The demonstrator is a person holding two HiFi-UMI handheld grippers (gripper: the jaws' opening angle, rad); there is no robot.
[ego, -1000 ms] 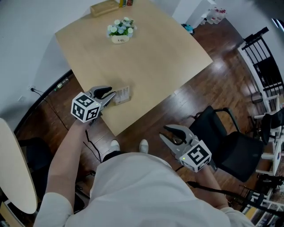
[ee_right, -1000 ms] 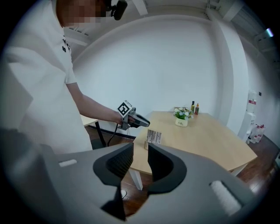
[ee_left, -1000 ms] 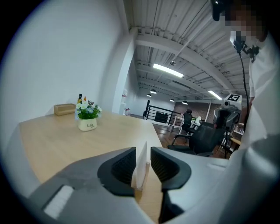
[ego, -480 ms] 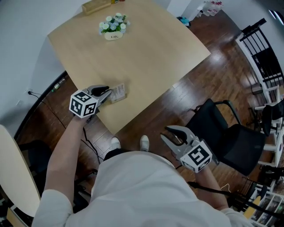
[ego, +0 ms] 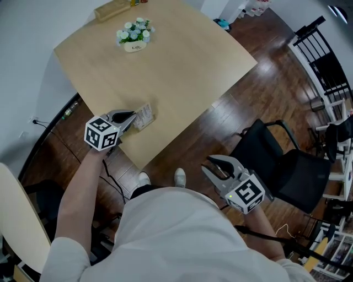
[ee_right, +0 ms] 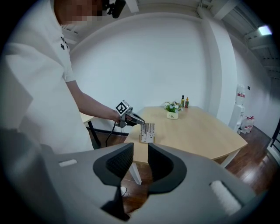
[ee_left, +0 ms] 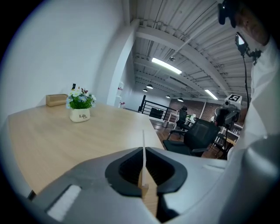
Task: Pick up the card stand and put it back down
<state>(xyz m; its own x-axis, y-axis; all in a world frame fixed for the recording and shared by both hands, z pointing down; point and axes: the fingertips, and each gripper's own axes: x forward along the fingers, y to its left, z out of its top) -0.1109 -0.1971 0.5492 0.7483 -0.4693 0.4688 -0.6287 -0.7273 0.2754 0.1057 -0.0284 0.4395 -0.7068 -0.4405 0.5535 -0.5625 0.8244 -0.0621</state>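
The card stand [ego: 144, 116], a small wooden base holding an upright printed card, stands near the front left edge of the light wood table [ego: 182, 66]. My left gripper [ego: 132, 117] reaches it from the left. Its jaws are closing, and in the left gripper view the thin card [ee_left: 143, 151] stands edge-on between the pads, which press on it. The right gripper view shows the stand [ee_right: 147, 131] on the table with the left gripper [ee_right: 131, 117] at it. My right gripper [ego: 209, 166] hangs open and empty over the floor, off the table, its jaws [ee_right: 140, 151] apart.
A small pot of flowers [ego: 134, 34] and a wooden box [ego: 113, 9] sit at the table's far side. A black office chair [ego: 281, 171] stands on the wood floor to the right. Black railings [ego: 325, 66] are further right.
The left gripper's jaws have narrowed from wide open around the card stand to closed on its card. The right gripper has stayed where it was.
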